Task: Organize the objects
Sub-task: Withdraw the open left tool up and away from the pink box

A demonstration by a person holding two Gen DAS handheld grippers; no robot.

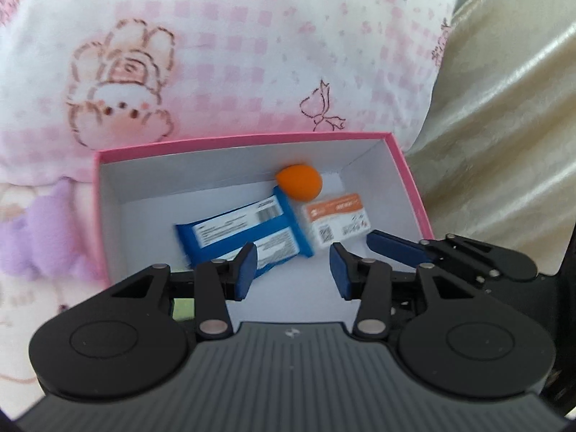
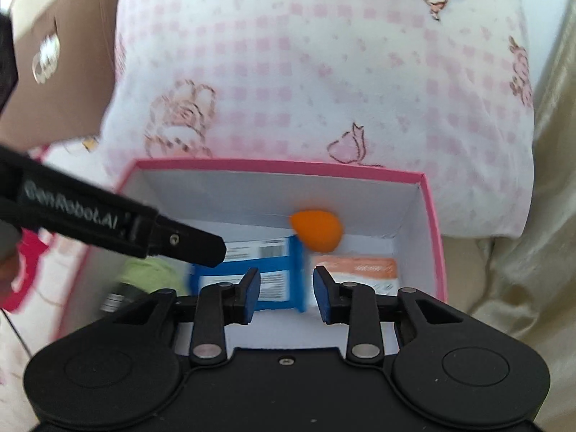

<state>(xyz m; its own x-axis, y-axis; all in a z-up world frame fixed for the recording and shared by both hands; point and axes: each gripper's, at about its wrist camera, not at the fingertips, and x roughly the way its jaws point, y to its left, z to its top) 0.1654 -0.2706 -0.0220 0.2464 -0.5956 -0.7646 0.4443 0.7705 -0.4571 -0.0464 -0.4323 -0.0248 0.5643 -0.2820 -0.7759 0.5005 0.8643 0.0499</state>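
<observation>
We hold both tools over a pink-rimmed cardboard box [image 1: 414,187] set on a pink-checked cartoon bedsheet [image 1: 252,54], and the sorting looks well advanced; inside the box lie a blue snack packet [image 1: 244,230], label side up, an orange egg-shaped sponge [image 1: 299,181] resting against the far wall and touching the packet's end, and a small orange-and-white sachet [image 1: 336,221] just beside the packet on its right; from the right wrist view a pale green object [image 2: 151,270] and something dark below it sit near the box's left wall, too blurred for us to name; our left gripper [image 1: 293,268] hangs above the near part of the box floor with its blue pads spread apart and nothing between them; our right gripper [image 2: 286,295] is likewise parted and empty, poised over the packet's near end; in the left view its fingers reach in over the box's right wall, close to the sachet; at least three items, then, are already in the box, and we judge that what remains is either tidying their layout or fetching further pieces; a brown carton [image 2: 64,54] and a red item [image 2: 25,273] lie outside to the left, though whether they belong to the job we cannot tell; a gold satin cloth [image 1: 504,126] borders the sheet on the right.
</observation>
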